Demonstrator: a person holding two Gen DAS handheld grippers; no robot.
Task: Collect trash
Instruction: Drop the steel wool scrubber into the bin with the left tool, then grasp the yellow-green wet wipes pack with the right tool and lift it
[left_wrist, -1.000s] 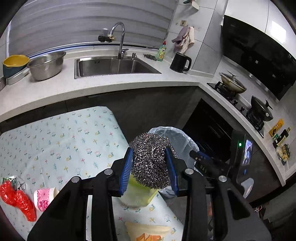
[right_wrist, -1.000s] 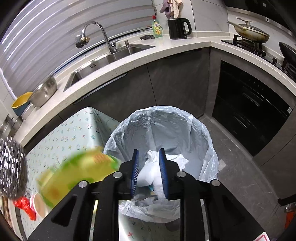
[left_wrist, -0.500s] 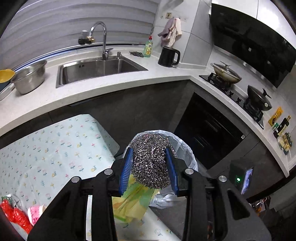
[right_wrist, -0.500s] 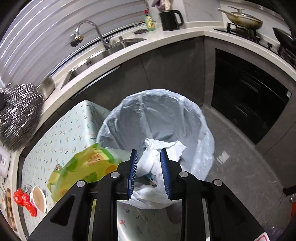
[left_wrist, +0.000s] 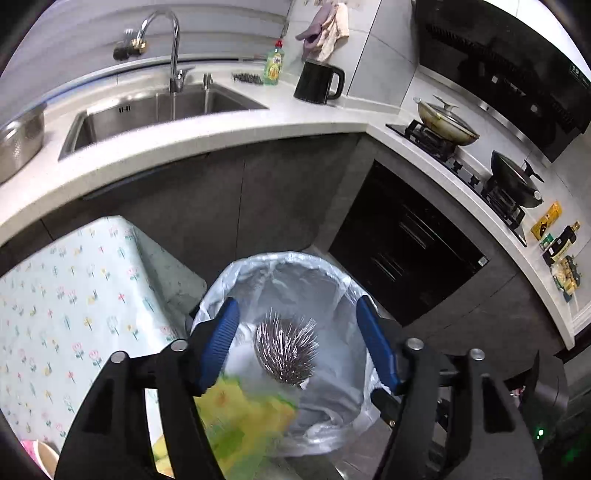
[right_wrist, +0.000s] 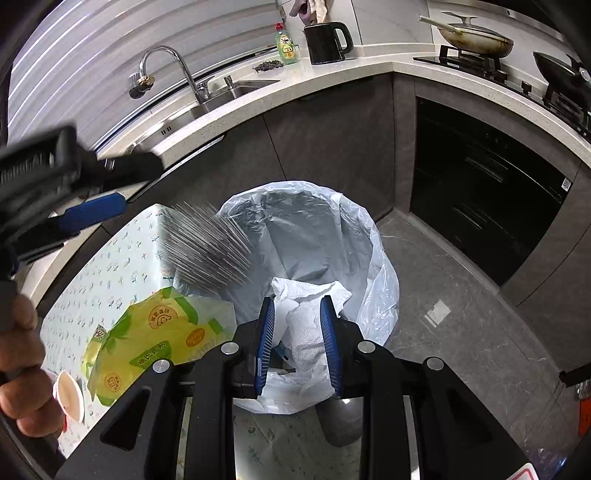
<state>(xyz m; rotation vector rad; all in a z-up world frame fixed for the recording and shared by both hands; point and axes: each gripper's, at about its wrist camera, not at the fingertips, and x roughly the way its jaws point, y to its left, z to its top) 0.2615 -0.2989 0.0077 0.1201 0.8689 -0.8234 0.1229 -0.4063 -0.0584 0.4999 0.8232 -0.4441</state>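
A steel wool ball (left_wrist: 288, 354) falls, blurred, between my left gripper's (left_wrist: 297, 306) opening jaws, and neither pad touches it. Below it stands the bin with a white liner (left_wrist: 295, 258). In the right wrist view the ball (right_wrist: 207, 247) streaks past the bin's rim (right_wrist: 369, 236), under the left gripper's blue finger (right_wrist: 96, 212). My right gripper (right_wrist: 297, 306) is shut on a crumpled white paper towel (right_wrist: 306, 325) over the bin. A yellow-green snack bag (right_wrist: 159, 332) hangs against its left finger; I cannot tell whether it is gripped too.
A table with a floral cloth (right_wrist: 110, 266) adjoins the bin on the left, with a pink cup (right_wrist: 70, 395) on it. A person's hand (right_wrist: 18, 354) holds the left gripper. Behind runs the counter with sink (left_wrist: 166, 107), black kettle (left_wrist: 317, 85) and stove pans (left_wrist: 447, 122).
My left gripper moved from the table's edge to above the bin and opened, and the steel wool dropped out of it. The right gripper kept its hold over the bin.
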